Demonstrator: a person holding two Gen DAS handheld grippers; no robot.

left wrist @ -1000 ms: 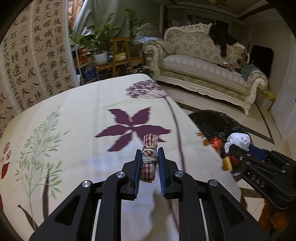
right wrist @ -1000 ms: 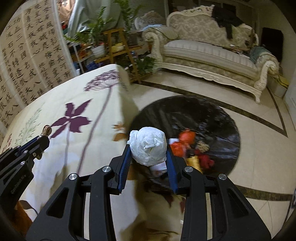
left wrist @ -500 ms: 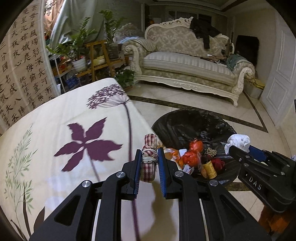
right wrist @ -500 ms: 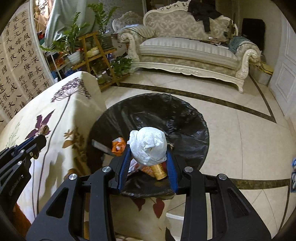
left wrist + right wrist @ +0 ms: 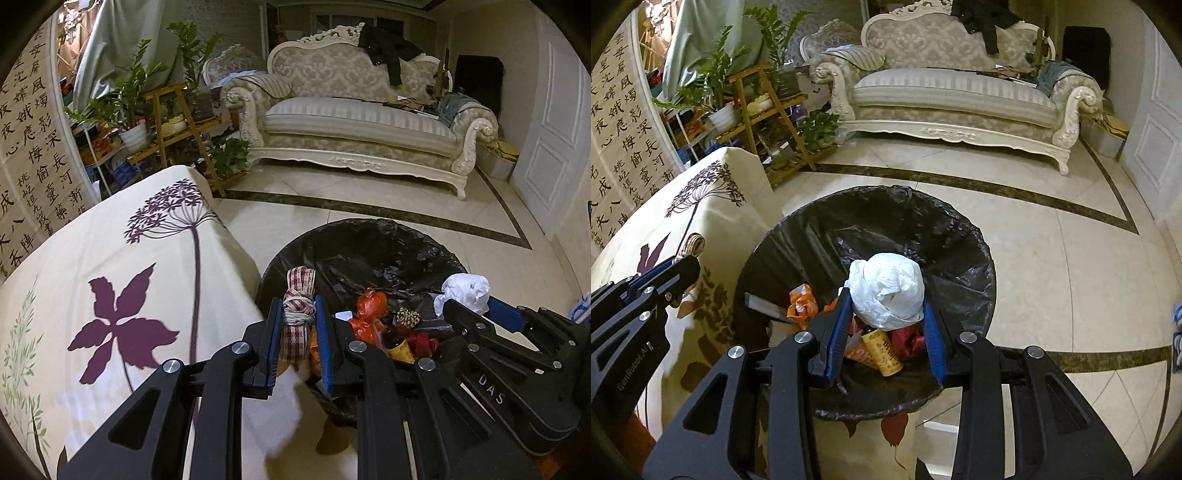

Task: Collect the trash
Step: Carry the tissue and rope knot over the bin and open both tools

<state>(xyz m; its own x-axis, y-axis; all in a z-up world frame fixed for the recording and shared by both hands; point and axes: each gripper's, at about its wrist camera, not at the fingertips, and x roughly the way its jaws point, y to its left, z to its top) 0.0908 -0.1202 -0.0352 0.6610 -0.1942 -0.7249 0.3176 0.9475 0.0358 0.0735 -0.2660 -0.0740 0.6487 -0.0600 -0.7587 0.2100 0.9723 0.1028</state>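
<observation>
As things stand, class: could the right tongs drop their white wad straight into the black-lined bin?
Probably yes. The right tongs hold the white wad over the open bin, with only trash below.

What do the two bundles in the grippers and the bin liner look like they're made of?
Checked bundle: woven cloth, matte, red and cream check, tied with pale string.
White bundle: likely thin plastic bag, crinkled with a soft sheen; could be paper.
Bin liner: thin black plastic film, glossy and wrinkled.
</observation>
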